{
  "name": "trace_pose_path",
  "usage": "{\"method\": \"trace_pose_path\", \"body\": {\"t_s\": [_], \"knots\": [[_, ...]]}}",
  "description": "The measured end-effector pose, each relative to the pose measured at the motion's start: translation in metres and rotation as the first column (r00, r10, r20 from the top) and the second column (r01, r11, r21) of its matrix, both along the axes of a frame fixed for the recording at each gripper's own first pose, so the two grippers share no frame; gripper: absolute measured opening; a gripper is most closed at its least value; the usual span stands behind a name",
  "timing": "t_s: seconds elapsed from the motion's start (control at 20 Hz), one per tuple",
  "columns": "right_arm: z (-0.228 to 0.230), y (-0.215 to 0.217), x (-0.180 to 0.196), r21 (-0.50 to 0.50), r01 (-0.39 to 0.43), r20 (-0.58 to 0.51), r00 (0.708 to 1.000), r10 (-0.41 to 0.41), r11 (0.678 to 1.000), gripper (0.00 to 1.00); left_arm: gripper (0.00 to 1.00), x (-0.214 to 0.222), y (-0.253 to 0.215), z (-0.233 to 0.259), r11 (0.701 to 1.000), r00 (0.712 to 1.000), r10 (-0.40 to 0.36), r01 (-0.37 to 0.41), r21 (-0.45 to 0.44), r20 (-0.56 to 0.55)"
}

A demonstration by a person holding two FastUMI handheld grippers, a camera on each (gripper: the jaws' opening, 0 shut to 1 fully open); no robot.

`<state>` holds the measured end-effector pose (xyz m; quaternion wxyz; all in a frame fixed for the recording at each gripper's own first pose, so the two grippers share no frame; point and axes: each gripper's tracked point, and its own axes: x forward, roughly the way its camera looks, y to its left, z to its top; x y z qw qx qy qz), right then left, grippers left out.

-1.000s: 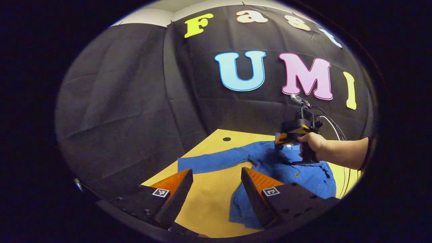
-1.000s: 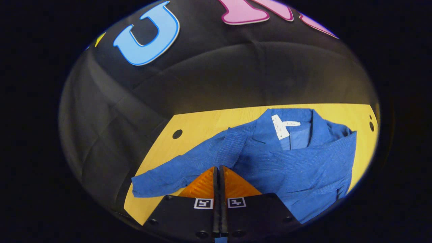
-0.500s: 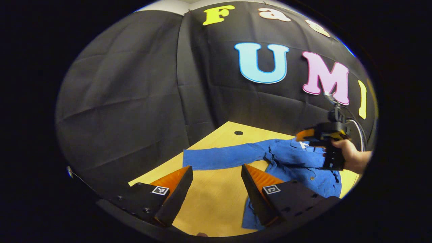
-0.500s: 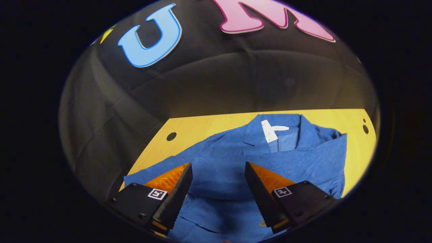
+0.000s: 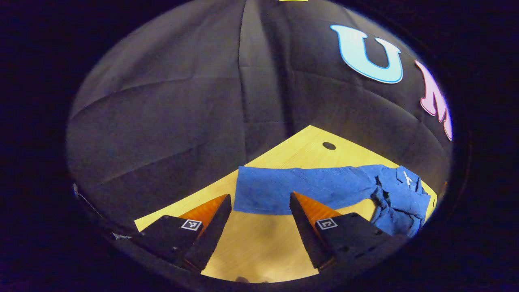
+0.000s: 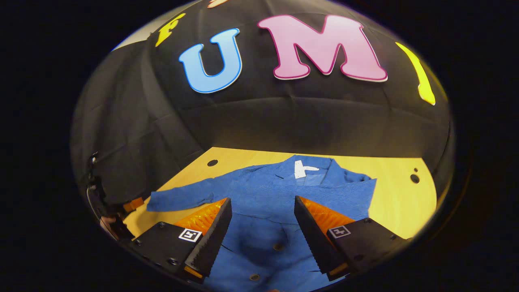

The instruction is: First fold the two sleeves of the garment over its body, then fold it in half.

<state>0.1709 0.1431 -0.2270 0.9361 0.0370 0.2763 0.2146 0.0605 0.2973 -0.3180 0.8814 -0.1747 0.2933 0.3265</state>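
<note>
A blue button-up garment (image 6: 267,198) lies flat on the yellow wooden table (image 6: 397,202), collar and white label at the far side. One sleeve (image 6: 324,190) lies folded across its chest. The other sleeve (image 5: 300,188) stretches straight out to the side, its cuff end just beyond my left gripper (image 5: 259,202), which is open over bare table. My right gripper (image 6: 261,207) is open above the garment's front, nothing between its fingers. The left gripper (image 6: 127,205) and the hand holding it also show at the left edge of the right gripper view.
Black cloth walls close in the table at the back and left. Round holes (image 5: 329,145) (image 6: 414,178) mark the tabletop's far corners. Bare wood (image 5: 251,247) lies in front of the outstretched sleeve, and a strip of it to the right of the garment.
My right gripper opened, letting go of the sleeve it carried over the body, and rose and drew back. My left gripper swung left and closer to the outstretched sleeve's cuff.
</note>
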Motion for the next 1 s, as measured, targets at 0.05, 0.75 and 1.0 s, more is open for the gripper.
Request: {"method": "trace_pose_path", "body": {"t_s": [0.05,0.75,1.0], "knots": [[0.002,-0.008,-0.012,-0.002,-0.001,0.000,1.000,0.001,1.000,0.97,0.85,0.008,0.008,-0.008,1.000,1.000,0.001,-0.001,0.002,-0.027],[-0.041,-0.049,-0.098,-0.035,0.005,-0.131,0.991,-0.010,0.999,0.98,0.68,0.042,0.017,-0.061,0.987,0.973,-0.126,0.103,-0.124,-0.195],[-0.061,-0.069,-0.103,-0.076,0.020,-0.159,0.987,-0.032,0.997,0.98,0.08,0.052,0.011,-0.060,0.987,0.988,-0.095,0.078,-0.143,-0.121]]}}
